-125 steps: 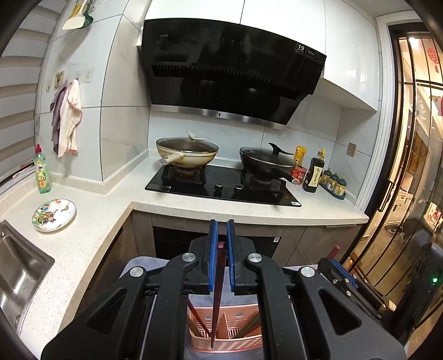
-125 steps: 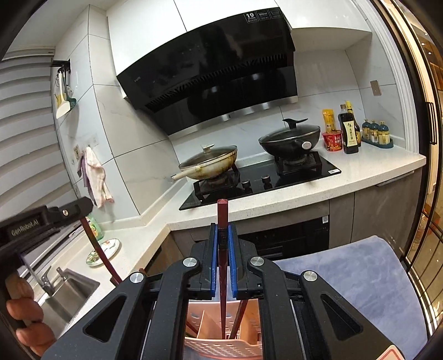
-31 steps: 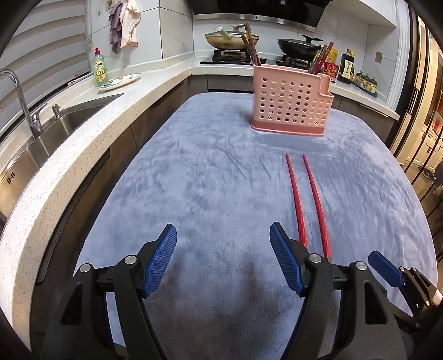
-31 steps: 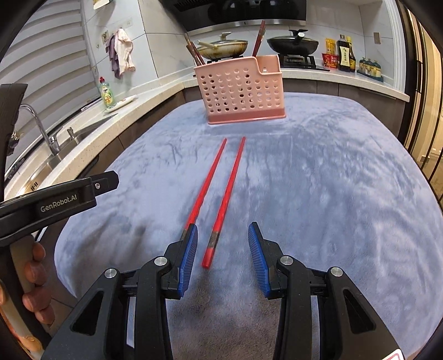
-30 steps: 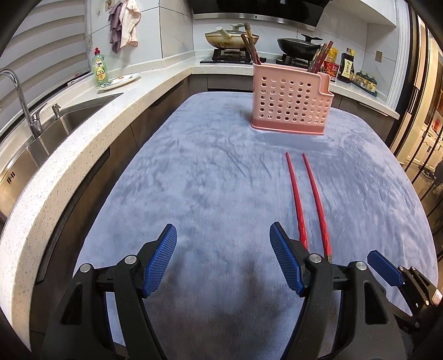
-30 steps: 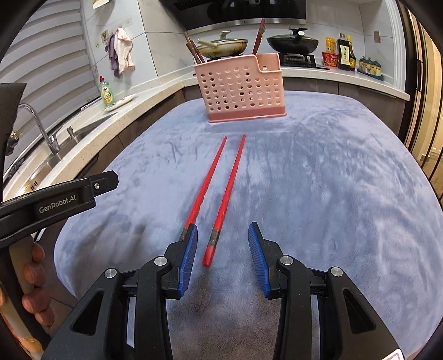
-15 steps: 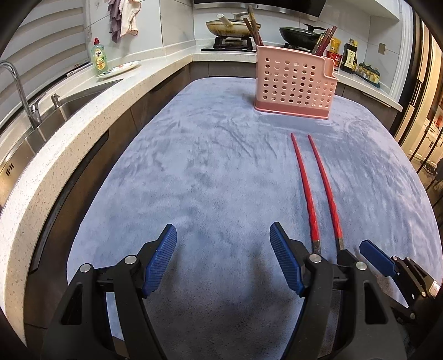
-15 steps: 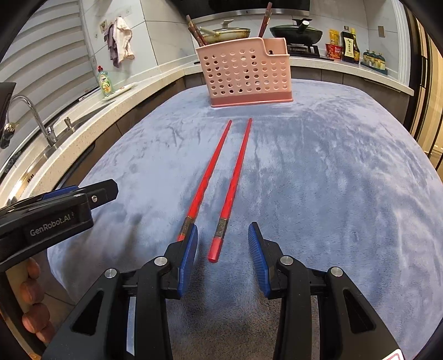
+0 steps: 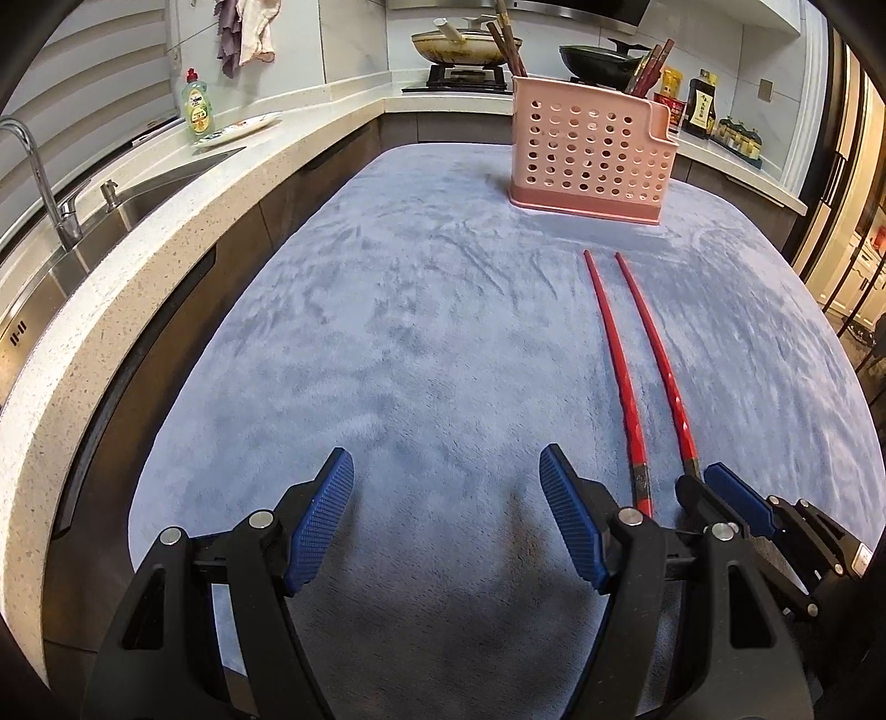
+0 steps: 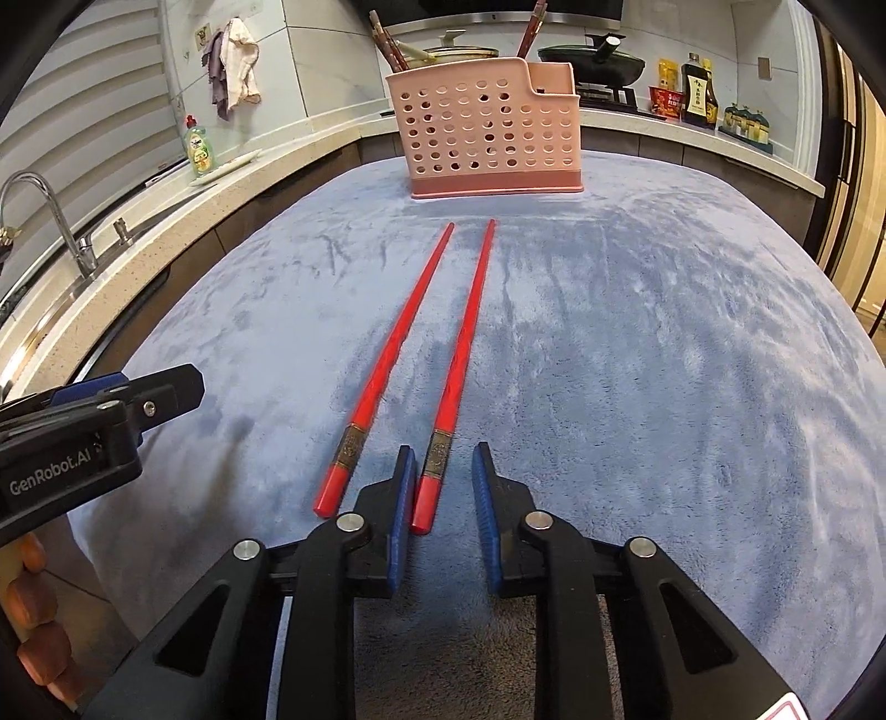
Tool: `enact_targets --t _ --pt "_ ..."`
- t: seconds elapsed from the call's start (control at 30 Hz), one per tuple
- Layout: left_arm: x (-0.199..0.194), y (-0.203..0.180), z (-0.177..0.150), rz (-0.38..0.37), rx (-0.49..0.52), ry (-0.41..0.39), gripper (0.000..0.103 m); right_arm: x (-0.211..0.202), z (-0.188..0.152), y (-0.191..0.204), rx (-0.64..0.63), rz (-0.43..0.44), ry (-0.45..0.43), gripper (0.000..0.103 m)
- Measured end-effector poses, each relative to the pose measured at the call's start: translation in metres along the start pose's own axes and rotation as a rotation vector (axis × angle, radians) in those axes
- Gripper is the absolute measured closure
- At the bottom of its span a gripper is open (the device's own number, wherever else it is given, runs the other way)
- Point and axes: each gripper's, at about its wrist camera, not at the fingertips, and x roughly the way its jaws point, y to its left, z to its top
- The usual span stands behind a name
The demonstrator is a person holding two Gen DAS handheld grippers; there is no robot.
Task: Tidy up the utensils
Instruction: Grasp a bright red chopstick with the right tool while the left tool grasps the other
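Two red chopsticks lie side by side on the blue-grey cloth, the left chopstick (image 10: 387, 365) (image 9: 617, 365) and the right chopstick (image 10: 462, 354) (image 9: 659, 360). A pink perforated utensil basket (image 10: 487, 133) (image 9: 590, 152) stands beyond their far tips, with several dark chopsticks in it. My right gripper (image 10: 441, 487) is open, low over the cloth, with the near end of the right chopstick between its fingers. My left gripper (image 9: 446, 504) is wide open and empty, left of the chopsticks; its side also shows in the right wrist view (image 10: 111, 404).
A stone counter (image 9: 166, 221) with a sink (image 9: 83, 221) and tap runs along the left. A green soap bottle (image 9: 197, 108) and plate stand on it. Behind the basket is a stove with two pans (image 9: 465, 44) and sauce bottles (image 9: 700, 105).
Both grippers moved forward and lower over the cloth. The right gripper's fingers now straddle the near end of the right chopstick. The chopsticks and basket have not moved.
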Motion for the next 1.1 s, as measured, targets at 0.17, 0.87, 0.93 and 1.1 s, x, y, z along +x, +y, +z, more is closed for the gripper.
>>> enact_targets --t 0.17,0.87,0.93,1.1 --pt "0.000 -0.004 -0.002 -0.007 0.010 0.003 0.037 -0.002 0.000 -0.006 0.018 0.005 0.003 0.096" --pt "0.030 -0.064 -0.014 -0.143 0.054 0.095 0.039 -0.028 -0.013 -0.061 0.152 -0.012 -0.016 0.096" --pt "0.032 -0.065 -0.015 -0.131 0.056 0.092 0.044 -0.027 -0.014 -0.060 0.150 -0.010 -0.012 0.096" --pt "0.033 -0.065 -0.013 -0.128 0.066 0.089 0.070 -0.026 -0.014 -0.061 0.149 -0.006 -0.005 0.096"
